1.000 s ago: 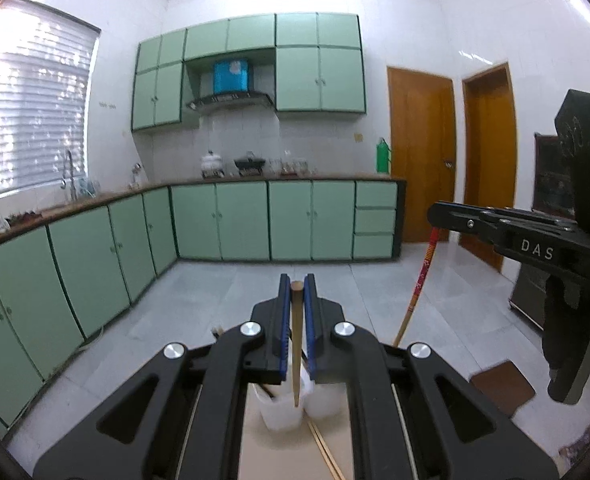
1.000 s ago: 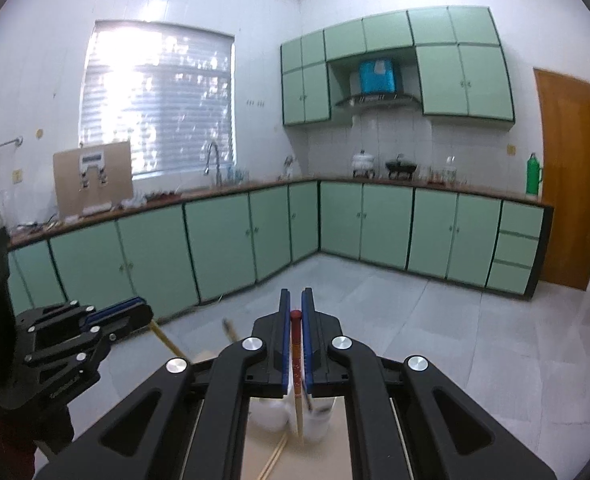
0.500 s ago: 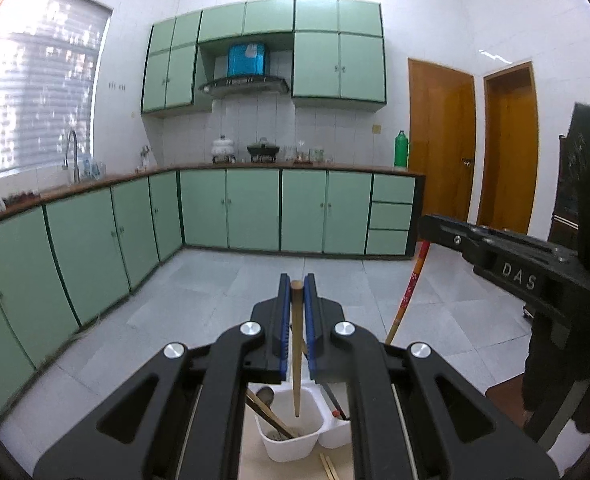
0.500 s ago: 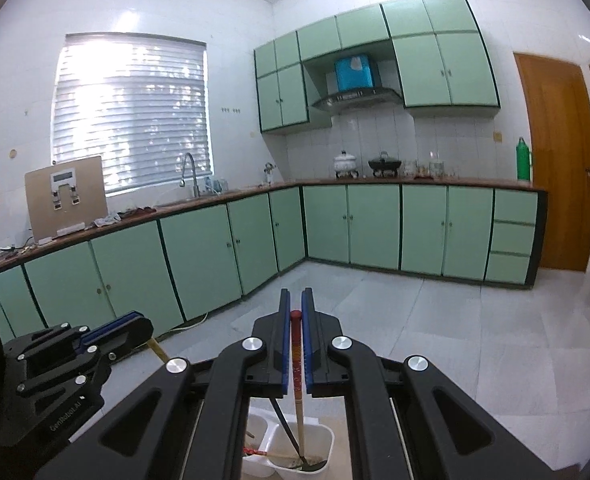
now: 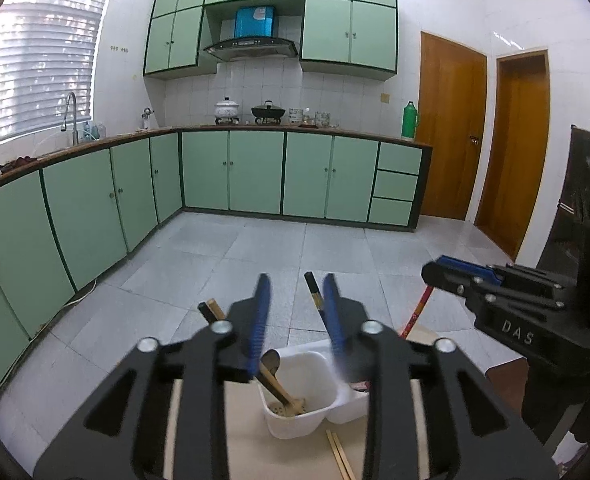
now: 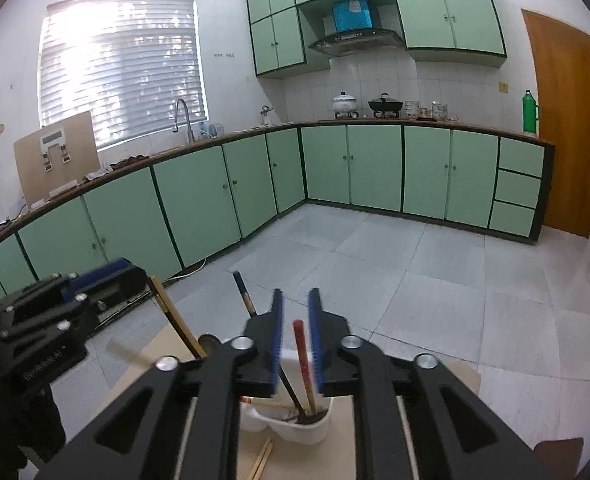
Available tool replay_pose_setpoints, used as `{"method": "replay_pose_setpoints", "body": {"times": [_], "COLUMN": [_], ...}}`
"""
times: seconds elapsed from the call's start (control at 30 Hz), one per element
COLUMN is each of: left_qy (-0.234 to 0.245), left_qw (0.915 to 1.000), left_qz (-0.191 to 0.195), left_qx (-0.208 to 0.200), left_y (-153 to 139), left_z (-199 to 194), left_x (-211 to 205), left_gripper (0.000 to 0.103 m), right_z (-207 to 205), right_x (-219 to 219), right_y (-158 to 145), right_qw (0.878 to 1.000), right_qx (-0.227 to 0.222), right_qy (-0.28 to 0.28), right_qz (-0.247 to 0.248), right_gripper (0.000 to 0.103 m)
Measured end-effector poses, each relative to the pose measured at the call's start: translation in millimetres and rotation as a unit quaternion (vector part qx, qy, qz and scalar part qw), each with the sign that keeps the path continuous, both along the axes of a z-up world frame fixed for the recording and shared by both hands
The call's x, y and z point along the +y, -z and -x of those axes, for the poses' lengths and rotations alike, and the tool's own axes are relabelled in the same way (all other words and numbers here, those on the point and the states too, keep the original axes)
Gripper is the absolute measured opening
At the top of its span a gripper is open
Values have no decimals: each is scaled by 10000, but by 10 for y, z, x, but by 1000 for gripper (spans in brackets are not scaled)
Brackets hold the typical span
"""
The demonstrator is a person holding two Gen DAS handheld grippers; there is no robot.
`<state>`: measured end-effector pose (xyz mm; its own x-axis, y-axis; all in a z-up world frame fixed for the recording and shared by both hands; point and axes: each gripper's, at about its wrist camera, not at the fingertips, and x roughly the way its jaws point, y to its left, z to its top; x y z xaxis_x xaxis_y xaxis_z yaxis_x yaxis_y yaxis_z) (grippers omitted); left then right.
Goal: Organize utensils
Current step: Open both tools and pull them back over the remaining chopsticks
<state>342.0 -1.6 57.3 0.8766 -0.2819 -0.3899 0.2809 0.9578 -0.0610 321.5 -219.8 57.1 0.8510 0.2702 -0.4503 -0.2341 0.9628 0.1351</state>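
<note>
A two-part holder [image 5: 295, 420] stands on a board [image 5: 247, 448] near its far edge. Chopsticks [image 5: 277, 390] lean in its left part. A red chopstick [image 6: 302, 360] stands in its right part, between the right tool's [image 6: 295, 344] parted jaws. Two loose chopsticks [image 5: 341, 456] lie on the board before the holder.

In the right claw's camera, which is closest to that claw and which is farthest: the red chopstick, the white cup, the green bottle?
1. Red chopstick: standing between the right claw's open fingers.
2. White cup: just below and ahead, on the table.
3. Green bottle: far across the kitchen, on the counter's right end by the door.
</note>
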Motion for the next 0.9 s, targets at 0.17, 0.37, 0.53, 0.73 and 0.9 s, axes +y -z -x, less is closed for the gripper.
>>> {"method": "replay_pose_setpoints", "body": {"times": [0.17, 0.37, 0.53, 0.73, 0.9], "left_qy": [-38, -121, -162, -197, -253], "left_qw": [9998, 9992, 9991, 9997, 9992], "left_qz": [99, 104, 60, -79, -201], "left_qx": [-174, -371, -375, -130, 227], "left_y": [-96, -130, 44, 414, 724], "left_z": [195, 601, 1032, 1447, 1659], "left_x": [122, 246, 284, 301, 338], "left_gripper": [52, 71, 82, 88, 89], "right_z": [230, 708, 1147, 1551, 1812], "right_x": [-122, -295, -371, -376, -306], "right_y": [-18, 11, 145, 371, 609], "right_qw": [9998, 9992, 9986, 9980, 9979], "right_qx": [-79, -205, -246, -186, 38], "right_qy": [183, 326, 384, 490, 533], "right_qz": [-3, -145, -263, -363, -372], "right_gripper": [52, 73, 86, 97, 97]}}
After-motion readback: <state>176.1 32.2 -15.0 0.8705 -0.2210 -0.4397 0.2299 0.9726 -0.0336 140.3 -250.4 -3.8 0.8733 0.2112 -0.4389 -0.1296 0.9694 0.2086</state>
